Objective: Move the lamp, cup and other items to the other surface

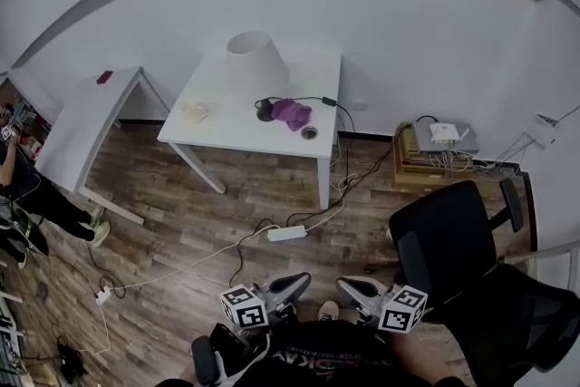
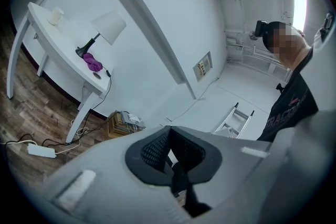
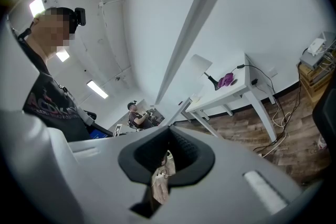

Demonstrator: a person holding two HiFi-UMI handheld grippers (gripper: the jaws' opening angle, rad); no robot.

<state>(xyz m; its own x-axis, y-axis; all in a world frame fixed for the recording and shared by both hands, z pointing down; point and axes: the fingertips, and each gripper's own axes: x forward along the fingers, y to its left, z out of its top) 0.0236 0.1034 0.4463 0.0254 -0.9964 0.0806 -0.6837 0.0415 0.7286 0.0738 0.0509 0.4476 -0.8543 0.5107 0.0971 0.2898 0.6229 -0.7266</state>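
The lamp [image 1: 256, 57] stands on the white tabletop [image 1: 227, 133], with the cup [image 1: 196, 112] and a purple cloth [image 1: 292, 112] on either side of its base. Well apart from the tabletop, over the wooden floor [image 1: 181, 222], the left hand-held gripper [image 1: 299, 282] and the right hand-held gripper [image 1: 344, 285] each have their jaws closed together, empty.

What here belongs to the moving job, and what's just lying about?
Job: lamp, cup, purple cloth, the white table under them, the other table.
Lying about: power strip, office chair, stack of books.
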